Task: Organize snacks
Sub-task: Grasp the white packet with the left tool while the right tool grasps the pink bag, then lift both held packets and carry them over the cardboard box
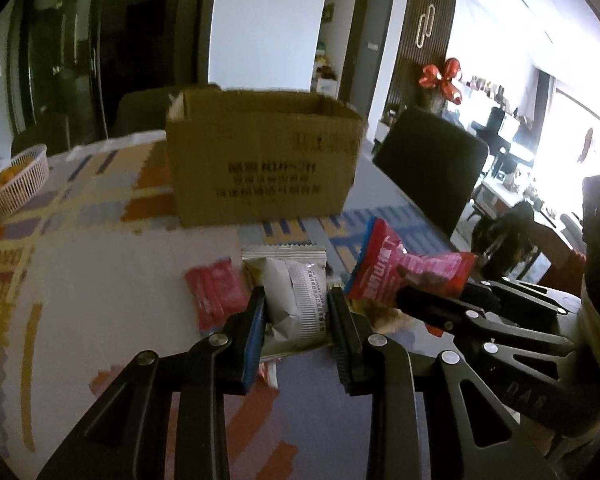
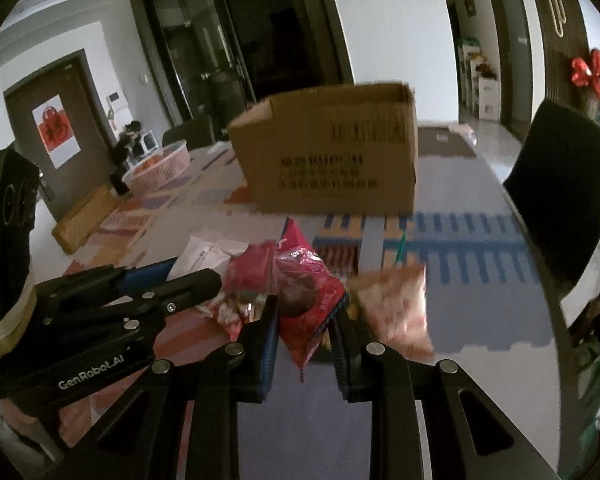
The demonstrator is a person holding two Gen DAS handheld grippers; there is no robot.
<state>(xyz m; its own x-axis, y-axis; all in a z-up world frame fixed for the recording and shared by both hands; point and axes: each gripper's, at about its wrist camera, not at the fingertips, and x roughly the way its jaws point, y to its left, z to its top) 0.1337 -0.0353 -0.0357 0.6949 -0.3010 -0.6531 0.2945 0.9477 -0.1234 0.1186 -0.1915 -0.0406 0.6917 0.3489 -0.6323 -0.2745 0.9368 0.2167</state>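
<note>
Left wrist view: my left gripper [image 1: 296, 304] was closed on a silver packet [image 1: 296, 292], its pads pressing the packet's two sides and holding it clear of the table [image 1: 100, 280]. Beneath and beside it on the patterned cloth lay a flat red packet [image 1: 216, 294]. To the right, my right gripper [image 1: 428, 300] held a red bag [image 1: 404, 270] by one end. An open cardboard box [image 1: 260, 156] stood upright on the table beyond both packets, well apart from them. A basket [image 1: 16, 184] sat at the table's far left edge, and a dark chair [image 1: 432, 168] stood at its right side.

Right wrist view: my right gripper [image 2: 306, 320] was clamped on the red bag [image 2: 308, 300], which stood tilted between the pads. A blurred pink bag [image 2: 396, 308] lay just right of it, and further wrappers were heaped to the left, too blurred to tell apart. My left gripper [image 2: 192, 280] entered from the left with the silver packet [image 2: 208, 254]. The box [image 2: 328, 156] stood beyond.
</note>
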